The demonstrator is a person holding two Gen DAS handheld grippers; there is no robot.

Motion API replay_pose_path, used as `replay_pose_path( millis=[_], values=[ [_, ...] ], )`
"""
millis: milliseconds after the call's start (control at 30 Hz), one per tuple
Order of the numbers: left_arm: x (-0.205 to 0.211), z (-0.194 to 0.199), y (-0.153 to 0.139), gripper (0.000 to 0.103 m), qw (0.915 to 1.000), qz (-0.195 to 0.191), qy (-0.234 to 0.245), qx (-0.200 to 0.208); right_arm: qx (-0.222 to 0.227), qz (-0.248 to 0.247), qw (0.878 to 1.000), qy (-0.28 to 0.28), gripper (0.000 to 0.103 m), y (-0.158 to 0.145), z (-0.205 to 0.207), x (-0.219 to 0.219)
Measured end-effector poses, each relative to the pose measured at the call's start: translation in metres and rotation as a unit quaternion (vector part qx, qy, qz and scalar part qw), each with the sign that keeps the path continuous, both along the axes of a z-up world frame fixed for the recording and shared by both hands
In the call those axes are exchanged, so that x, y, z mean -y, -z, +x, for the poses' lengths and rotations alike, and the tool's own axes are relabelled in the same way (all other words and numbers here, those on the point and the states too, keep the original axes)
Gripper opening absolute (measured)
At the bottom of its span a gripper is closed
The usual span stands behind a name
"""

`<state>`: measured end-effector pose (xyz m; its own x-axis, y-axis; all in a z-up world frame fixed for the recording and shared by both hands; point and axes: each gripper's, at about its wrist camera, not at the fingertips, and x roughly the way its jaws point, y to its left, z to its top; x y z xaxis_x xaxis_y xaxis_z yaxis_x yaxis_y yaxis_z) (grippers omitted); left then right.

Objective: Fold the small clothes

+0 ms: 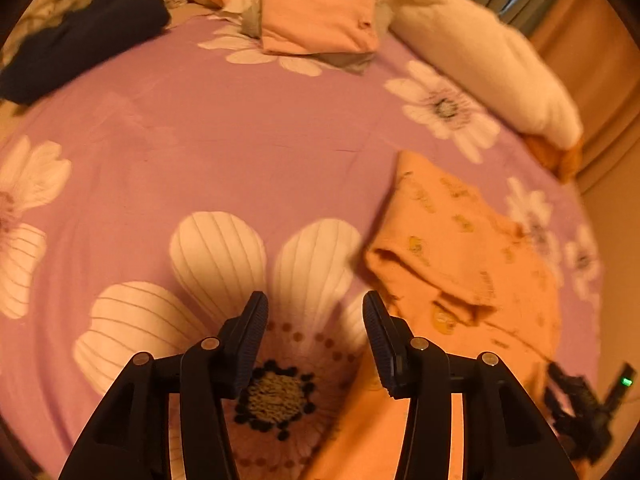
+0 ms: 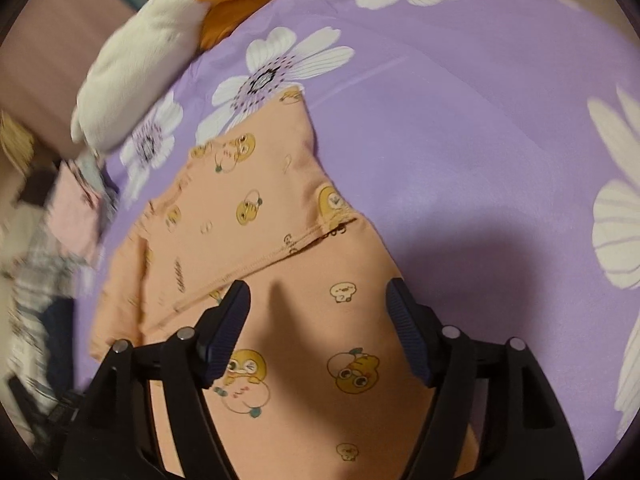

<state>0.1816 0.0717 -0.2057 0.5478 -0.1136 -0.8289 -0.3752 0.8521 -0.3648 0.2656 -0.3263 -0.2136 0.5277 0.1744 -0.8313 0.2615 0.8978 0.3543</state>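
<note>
The peach garment (image 2: pixel 280 232) is a small piece of soft knit cloth printed with yellow cartoon ducks and pale round faces. It lies on the bed sheet (image 2: pixel 460 140), partly folded: one flap with a stitched hem runs slantwise across the lower layer, and a narrow corner reaches up toward the nearest white flower on the sheet. In the left wrist view the same garment (image 1: pixel 460 240) sits to the right of the big white flower, with a rolled, creased edge facing that flower.

The sheet is smooth lilac cotton with large white petals and dark-dotted flower centres. Beyond the big flower, at the far edge of the sheet, a folded pink cloth (image 1: pixel 320 8) rests flat and square on a grey piece. To its left lies a dark navy bundle (image 1: pixel 80 40), lumpy and blurred. To its right is a fluffy white plush pillow (image 1: pixel 480 60) with an orange part at its end.

The left gripper (image 1: pixel 316 334) hovers above the big flower, its ribbed black fingers spread wide and empty. The right gripper (image 2: pixel 318 328) hangs over the garment, fingers likewise wide apart, gripping nothing.
</note>
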Motion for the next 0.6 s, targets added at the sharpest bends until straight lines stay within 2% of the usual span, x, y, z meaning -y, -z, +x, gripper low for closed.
replay_pose_path(
  millis=[67, 100, 167, 200, 267, 300, 333, 400, 467, 533, 600],
  values=[
    [0.013, 0.006, 0.006, 0.047, 0.9970, -0.045, 0.064, 0.001, -0.003, -0.036, 0.999, -0.006, 0.077, 0.001, 0.003, -0.010],
    [0.026, 0.012, 0.011, 0.047, 0.9944, -0.043, 0.096, -0.007, -0.004, -0.054, 0.998, -0.010, 0.079, 0.001, 0.004, -0.015],
    [0.048, 0.023, 0.020, 0.047, 0.9924, 0.028, 0.114, -0.036, -0.004, -0.085, 0.996, -0.028, 0.080, 0.000, 0.005, -0.026],
    [0.062, 0.033, 0.027, 0.047, 0.9875, 0.085, 0.122, -0.053, -0.004, -0.092, 0.995, -0.039, 0.080, -0.001, 0.005, -0.030],
    [0.070, 0.040, 0.028, 0.046, 0.9832, 0.129, 0.125, -0.034, 0.004, -0.095, 0.993, -0.066, 0.080, -0.006, 0.003, -0.040],
    [0.067, 0.042, 0.027, 0.042, 0.9856, 0.121, 0.113, -0.033, 0.015, -0.085, 0.993, -0.082, 0.080, -0.010, 0.002, -0.045],
    [0.058, 0.042, 0.027, 0.037, 0.9901, 0.098, 0.094, -0.035, 0.026, -0.073, 0.992, -0.100, 0.080, -0.014, 0.001, -0.050],
    [0.037, 0.038, 0.028, 0.029, 0.9975, 0.031, 0.057, -0.027, 0.051, -0.039, 0.988, -0.141, 0.079, -0.024, 0.000, -0.062],
    [0.019, 0.029, 0.030, 0.020, 0.9986, -0.003, 0.047, -0.025, 0.079, -0.020, 0.980, -0.180, 0.079, -0.033, -0.001, -0.077],
    [0.016, 0.032, 0.031, 0.012, 0.9987, -0.012, 0.037, -0.034, 0.104, -0.054, 0.966, -0.230, 0.079, -0.040, 0.002, -0.108],
    [0.018, 0.034, 0.032, 0.008, 0.9984, 0.006, 0.031, -0.047, 0.120, -0.107, 0.944, -0.289, 0.079, -0.041, 0.005, -0.149]
  ],
)
